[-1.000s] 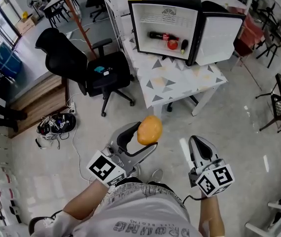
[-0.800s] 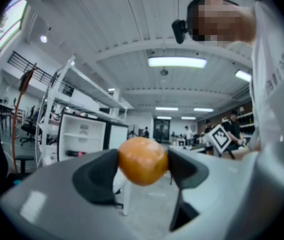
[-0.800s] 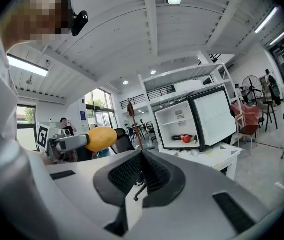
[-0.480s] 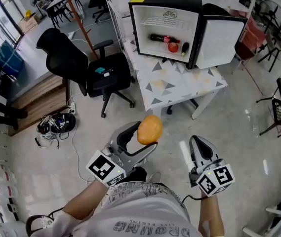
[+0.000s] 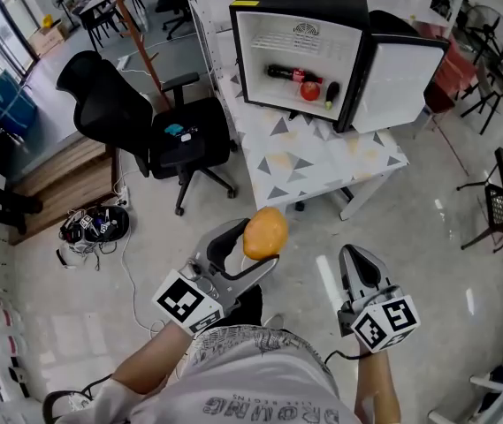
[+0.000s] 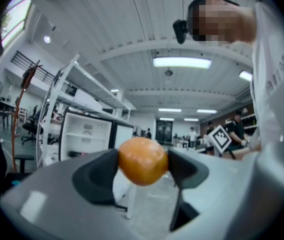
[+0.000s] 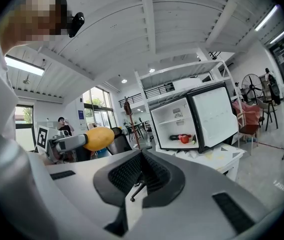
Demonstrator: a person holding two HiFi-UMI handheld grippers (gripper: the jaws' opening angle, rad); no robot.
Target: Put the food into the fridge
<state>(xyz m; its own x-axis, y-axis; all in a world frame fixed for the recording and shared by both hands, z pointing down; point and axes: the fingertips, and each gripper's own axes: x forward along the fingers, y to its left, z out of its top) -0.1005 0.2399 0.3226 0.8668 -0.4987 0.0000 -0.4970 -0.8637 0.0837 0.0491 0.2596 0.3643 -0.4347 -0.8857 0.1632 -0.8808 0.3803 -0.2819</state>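
Two hand-held grippers showed at the bottom of the head view. The L hand-held gripper (image 5: 258,246) was clamped on a round orange fruit (image 5: 264,233), jaws wide around it, lower centre of frame, in mid-air above the floor. The R hand-held gripper (image 5: 354,259) was closed w/ nothing between its jaws.

Vs. a sec earlier, grip and fruit looked unchanged. Only the background moved: the black office chair (image 5: 145,117) and the black mini fridge (image 5: 300,34) w/ white interior, upper centre, shifted slightly, so the person was prob. stepping or turning.

The fridge stood on the white triangle-patterned desk (image 5: 322,162), door (image 5: 401,69) open to the right, a red round item (image 5: 309,91) and dark bottle (image 5: 279,72) inside. The fruit was well apart from it, i.e. carry phase, placing not yet begun.
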